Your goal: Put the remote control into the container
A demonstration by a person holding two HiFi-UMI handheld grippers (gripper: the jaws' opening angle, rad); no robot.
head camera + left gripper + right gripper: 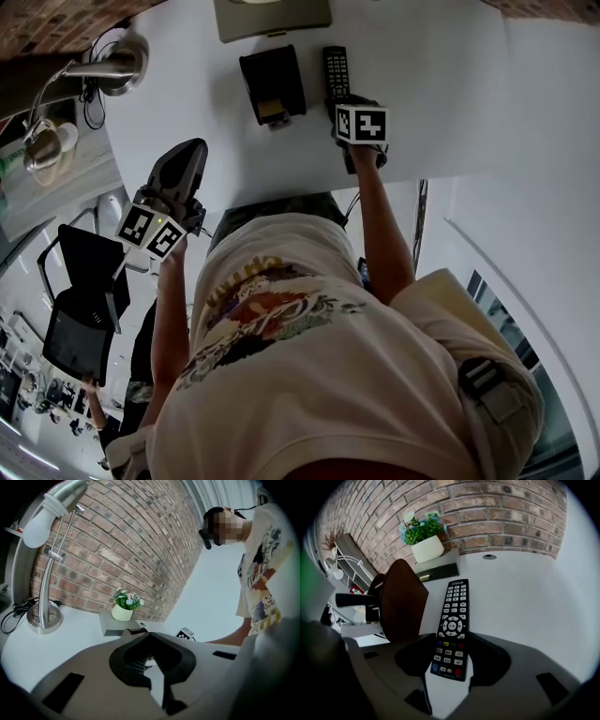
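— Remote control (336, 70), where?

— Lies flat on the white table (450, 94), buttons up, at twelve o'clock from the right claw (347, 103). Pokes its near end in between the jaws.

— Right claw, open or closed?

— Closed on the remote control, though fairly wide. Presses its pads against both long sides. Grips only the near end. Points steeply down.

— And the container (272, 84)?

— Stands at nine o'clock from the remote control, just beside it, not touching. Looks dark brown and boxy.

— Left claw (192, 155)?

— Hangs at seven o'clock from the container, well apart from it. Shut, tips together, with nothing held. Points almost level, toward the far wall.

— Anything else up there?

— Little white pot of flowers (427, 548), at twelve o'clock from the container. Sits on a grey block (440, 566), right by the brick wall (497, 517). Silver lamp (44, 573) too, at ten o'clock from the container, near the table's left edge.
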